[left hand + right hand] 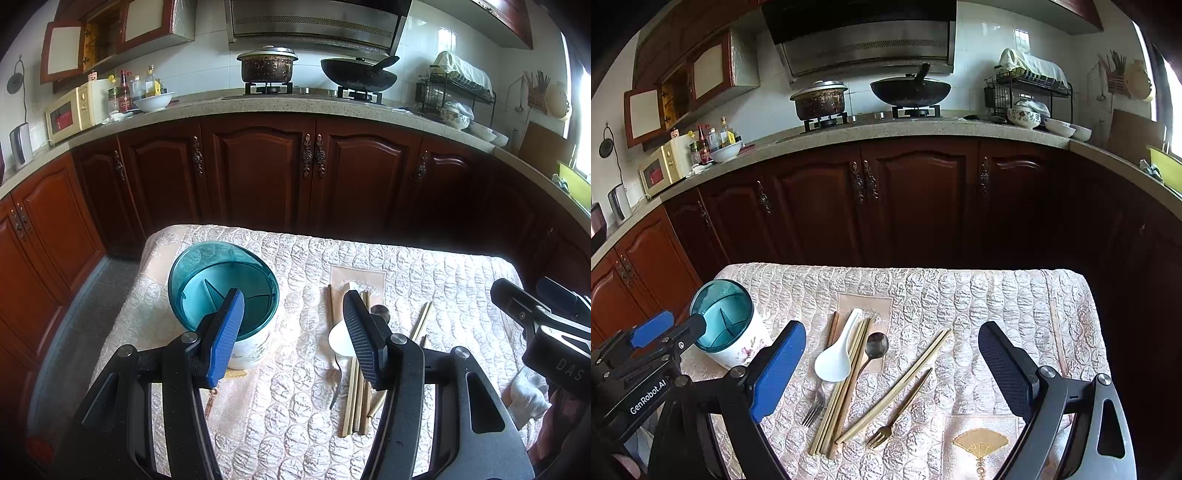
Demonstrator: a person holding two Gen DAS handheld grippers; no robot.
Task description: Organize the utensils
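A white utensil holder with a teal divided insert stands at the table's left. Beside it lie a white ceramic spoon, several bamboo chopsticks, a dark metal spoon, a silver fork and a gold fork. My left gripper hovers open between the holder and the utensils, empty. My right gripper stands open above the utensils, holding nothing. Its body shows at the right edge of the left wrist view.
A quilted pale pink cloth covers the table. Dark wooden cabinets run behind it under a stone counter with a pot, a wok and a dish rack.
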